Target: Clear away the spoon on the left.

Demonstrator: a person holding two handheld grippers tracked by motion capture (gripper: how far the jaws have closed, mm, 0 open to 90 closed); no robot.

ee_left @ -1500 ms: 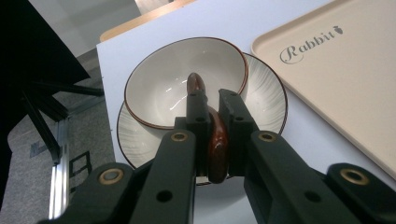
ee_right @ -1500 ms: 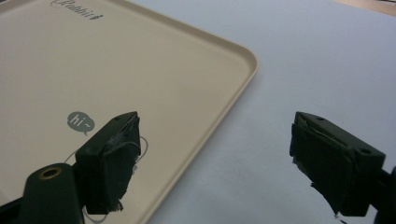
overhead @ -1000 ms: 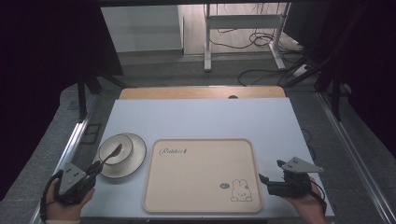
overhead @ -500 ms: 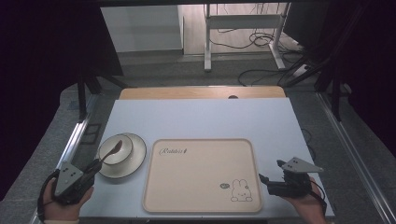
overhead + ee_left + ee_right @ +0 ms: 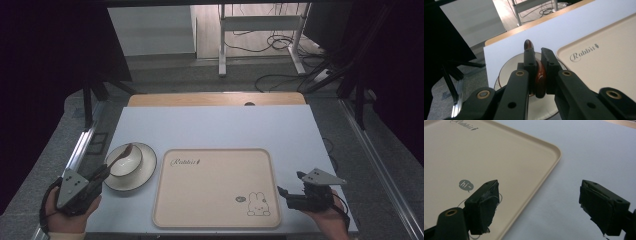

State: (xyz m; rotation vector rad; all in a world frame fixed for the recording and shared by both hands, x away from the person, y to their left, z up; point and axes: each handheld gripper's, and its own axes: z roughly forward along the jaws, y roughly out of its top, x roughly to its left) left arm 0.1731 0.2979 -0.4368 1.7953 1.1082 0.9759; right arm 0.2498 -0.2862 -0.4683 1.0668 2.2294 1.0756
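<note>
Wooden spoon [image 5: 540,77] sits pinched in our left tongs [image 5: 538,56]; it could slip and knock the bowl [image 5: 125,161]. Right tongs [image 5: 537,202] gape empty.

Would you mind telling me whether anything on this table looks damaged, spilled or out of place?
Only the right gripper: the padding on its fingers looks frayed and torn at the edges. The tray, bowl and plate sit tidy, nothing spilled.

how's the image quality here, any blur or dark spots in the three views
High view: table evenly lit, surroundings nearly black, slightly soft. Left gripper view: the wooden spoon between the near fingers is blurred, while the tray lettering reads sharp. Right gripper view: near fingers soft and dark; the tray rim is crisp, no glare.
</note>
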